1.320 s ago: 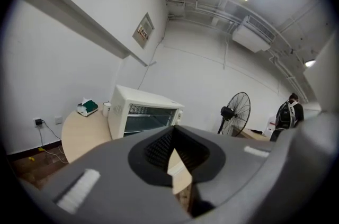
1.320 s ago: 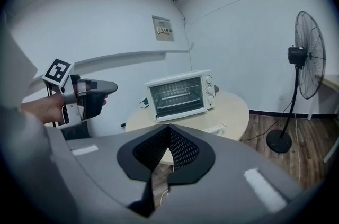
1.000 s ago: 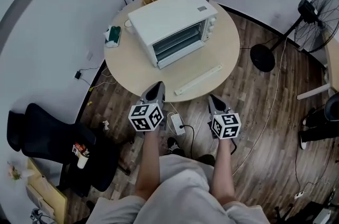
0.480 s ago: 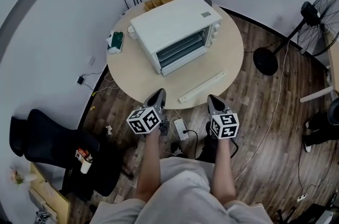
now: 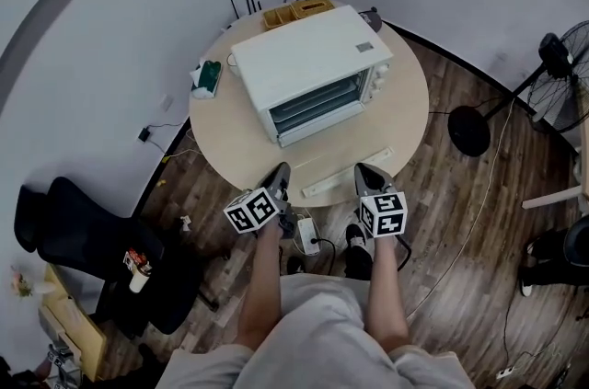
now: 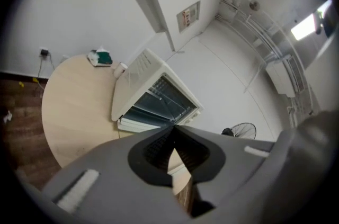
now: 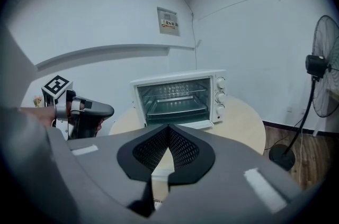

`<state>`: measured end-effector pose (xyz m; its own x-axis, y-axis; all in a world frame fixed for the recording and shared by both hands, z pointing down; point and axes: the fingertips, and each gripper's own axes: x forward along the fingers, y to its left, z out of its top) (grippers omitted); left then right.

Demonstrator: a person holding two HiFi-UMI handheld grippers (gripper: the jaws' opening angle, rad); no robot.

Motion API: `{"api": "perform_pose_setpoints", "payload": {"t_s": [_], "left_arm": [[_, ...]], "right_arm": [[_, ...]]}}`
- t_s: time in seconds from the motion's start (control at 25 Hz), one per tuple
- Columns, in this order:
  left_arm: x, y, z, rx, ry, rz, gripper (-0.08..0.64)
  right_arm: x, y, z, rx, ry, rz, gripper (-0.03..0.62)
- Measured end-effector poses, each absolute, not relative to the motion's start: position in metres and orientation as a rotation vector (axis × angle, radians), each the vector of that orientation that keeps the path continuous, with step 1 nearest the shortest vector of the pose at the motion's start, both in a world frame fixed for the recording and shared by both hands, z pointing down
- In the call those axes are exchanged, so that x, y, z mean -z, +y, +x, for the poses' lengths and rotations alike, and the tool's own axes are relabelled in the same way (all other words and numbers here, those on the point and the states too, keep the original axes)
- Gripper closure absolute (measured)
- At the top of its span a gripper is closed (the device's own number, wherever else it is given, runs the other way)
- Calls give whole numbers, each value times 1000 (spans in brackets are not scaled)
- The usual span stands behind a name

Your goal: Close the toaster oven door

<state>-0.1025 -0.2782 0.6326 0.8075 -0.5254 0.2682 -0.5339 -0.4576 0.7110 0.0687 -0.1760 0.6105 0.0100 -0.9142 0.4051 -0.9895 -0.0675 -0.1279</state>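
While the toaster oven stands on the round table with its door dropped flat at the front, both grippers hang well short of it, over the table's near edge. The left gripper has its jaws together with nothing between them. The right gripper is also closed and empty.

A long white strip lies on the table in front of the oven, between the door and the grippers, slanting toward the right gripper. Nothing else lies in front of the oven. Left of the oven sits a small green-and-white thing. Behind the oven are wooden trays. Far to the oven's right a fan stands on the floor. In front of the oven and below the table edge, a white power strip lies on the wood floor. A black chair stands far off to the oven's front left.

The right gripper view shows wire racks inside the oven and 3 knobs down the oven's right side. A small wall sign hangs above the oven, its print too small to read. I can read no brand on the oven.

Compared with 1 second ago, the oven sits further right in the head view and the fan is nearer the right edge. The door is as open as before.
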Motion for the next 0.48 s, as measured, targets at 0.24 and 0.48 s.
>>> {"api": "perform_pose_setpoints", "payload": {"t_s": [0.24,0.48], "left_arm": [[-701,-270,-95,-105,-798,1999,502],[-737,-268,-106,29,-884,1806,501]], "right_arm": [[-616,-195,86,-606,-2073,2059,592],[-625,-208,90,-558,-2130,1917,592]]}}
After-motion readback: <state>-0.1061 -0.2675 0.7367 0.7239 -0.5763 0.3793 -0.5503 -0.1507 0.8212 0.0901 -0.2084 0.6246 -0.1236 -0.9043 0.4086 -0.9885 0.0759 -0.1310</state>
